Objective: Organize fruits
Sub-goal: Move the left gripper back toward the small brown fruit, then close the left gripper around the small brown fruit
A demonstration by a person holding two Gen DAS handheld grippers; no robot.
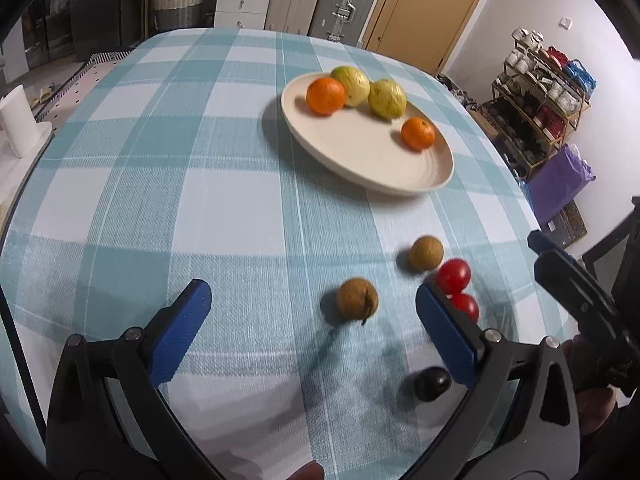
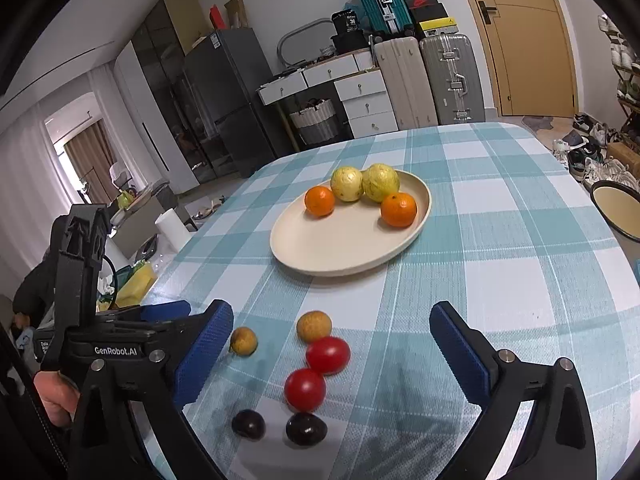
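A cream oval plate (image 1: 372, 160) (image 2: 320, 252) on the checked tablecloth holds two oranges (image 1: 325, 96) (image 2: 398, 209) and two yellow-green fruits (image 1: 387, 98) (image 2: 347, 183). In front of it lie two brown longans (image 1: 357, 300) (image 2: 314, 326), two red cherry tomatoes (image 1: 453, 276) (image 2: 328, 355) and dark grapes (image 1: 432, 383) (image 2: 306, 429). My left gripper (image 1: 314, 304) is open, low over the cloth, with one longan between its fingers. My right gripper (image 2: 332, 326) is open above the small fruits and also shows at the right edge of the left wrist view (image 1: 576, 292).
A second cream dish (image 2: 618, 210) sits at the table's right edge. Beyond the table stand drawers, suitcases (image 2: 452, 80), a fridge, a wooden door and a shoe rack (image 1: 540, 100). A paper roll (image 1: 16, 124) stands off the table's left side.
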